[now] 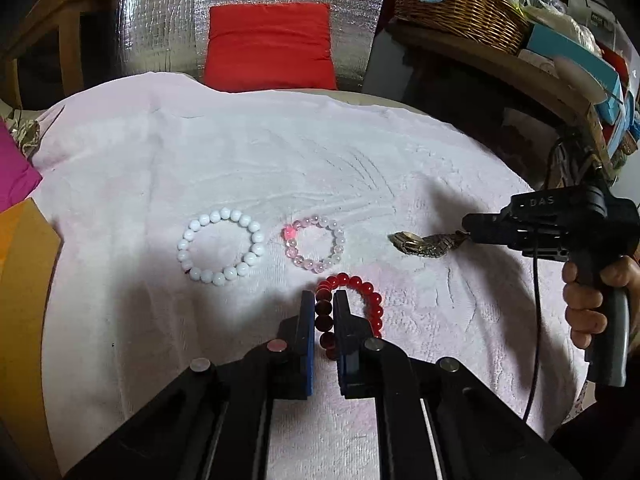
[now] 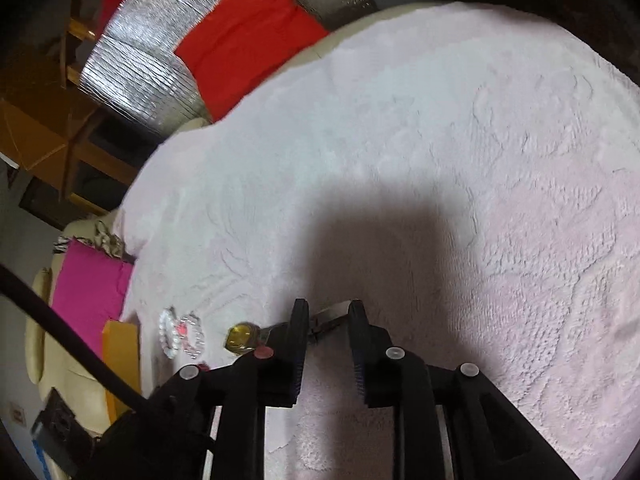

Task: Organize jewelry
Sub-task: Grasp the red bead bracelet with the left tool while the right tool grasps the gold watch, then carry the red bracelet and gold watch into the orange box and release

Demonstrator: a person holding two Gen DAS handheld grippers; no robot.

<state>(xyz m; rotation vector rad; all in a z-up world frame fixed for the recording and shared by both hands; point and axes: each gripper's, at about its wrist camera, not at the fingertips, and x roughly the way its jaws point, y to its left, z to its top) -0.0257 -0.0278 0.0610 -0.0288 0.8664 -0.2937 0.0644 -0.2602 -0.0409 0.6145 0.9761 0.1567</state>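
My left gripper is shut on one side of a red bead bracelet, low over the pale pink towel. Beyond it lie a white bead bracelet and a clear pink bead bracelet, side by side. A gold watch rests on the towel to the right, its strap running to my right gripper. In the right wrist view the right gripper has its jaws apart, and the strap lies between them with the pads not pressing it. The watch face shows left of the fingers.
A red cushion leans on silver foil behind the towel. A wicker basket and boxes fill a shelf at the back right. Magenta cloth and an orange box border the left edge. A hand grips the right handle.
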